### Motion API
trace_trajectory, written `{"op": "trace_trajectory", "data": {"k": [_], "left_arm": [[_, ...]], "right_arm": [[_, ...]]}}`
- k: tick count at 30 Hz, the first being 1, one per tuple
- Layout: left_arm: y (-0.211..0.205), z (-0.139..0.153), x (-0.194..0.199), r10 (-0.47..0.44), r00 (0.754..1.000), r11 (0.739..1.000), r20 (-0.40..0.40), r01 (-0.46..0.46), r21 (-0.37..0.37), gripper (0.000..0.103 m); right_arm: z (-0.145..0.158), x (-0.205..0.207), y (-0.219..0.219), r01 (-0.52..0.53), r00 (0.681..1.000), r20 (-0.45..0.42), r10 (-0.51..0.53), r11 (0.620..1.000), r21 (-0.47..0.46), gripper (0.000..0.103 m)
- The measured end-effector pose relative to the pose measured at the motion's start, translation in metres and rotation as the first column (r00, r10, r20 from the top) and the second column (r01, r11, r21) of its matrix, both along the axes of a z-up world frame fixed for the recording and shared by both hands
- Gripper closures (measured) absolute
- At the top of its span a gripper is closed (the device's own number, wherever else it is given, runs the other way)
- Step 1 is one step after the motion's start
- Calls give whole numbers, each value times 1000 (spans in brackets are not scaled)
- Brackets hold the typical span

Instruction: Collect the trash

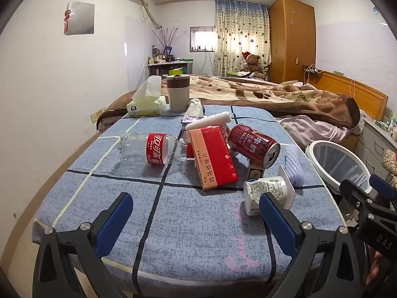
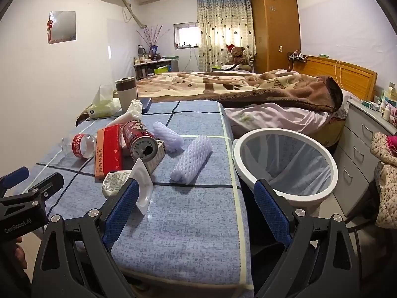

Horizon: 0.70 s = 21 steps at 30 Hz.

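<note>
A tissue box (image 1: pixel 146 104) and a lidded cup (image 1: pixel 178 93) stand at the far end of the worktop (image 1: pixel 198 223). Beyond lies a bed (image 2: pixel 248 87) under a brown blanket (image 1: pixel 273 96), with a teddy bear (image 2: pixel 238 54), curtains (image 2: pixel 223 27) and a wardrobe (image 1: pixel 292 37) behind.

Both wrist views low, near table (image 1: pixel 188 223) edge, facing bed (image 2: pixel 248 87), sharing clutter

A counter (image 1: pixel 193 223) under a blue checked cloth carries, ahead of the left gripper (image 1: pixel 196 221), a bottle (image 1: pixel 148 149), red box (image 1: pixel 213 159), can (image 1: pixel 253 144) and crushed cup (image 1: pixel 268 191); foam sleeves (image 2: pixel 192 160) lie ahead of the right gripper (image 2: pixel 196 211).
</note>
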<state>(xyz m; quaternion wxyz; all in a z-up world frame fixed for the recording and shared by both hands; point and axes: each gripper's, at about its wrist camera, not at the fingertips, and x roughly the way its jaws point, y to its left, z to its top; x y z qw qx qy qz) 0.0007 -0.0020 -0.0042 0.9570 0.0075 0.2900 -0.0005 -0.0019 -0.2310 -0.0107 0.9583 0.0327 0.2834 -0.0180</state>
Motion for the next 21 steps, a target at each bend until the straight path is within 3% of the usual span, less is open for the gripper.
{"op": "trace_trajectory", "data": {"k": [21], "left_arm": [[1,3,-1,1,1000,1000,-5,-1,-11,0]], "right_arm": [[1,-1,1,3,1000,8,-3,1000,-1,8]]}}
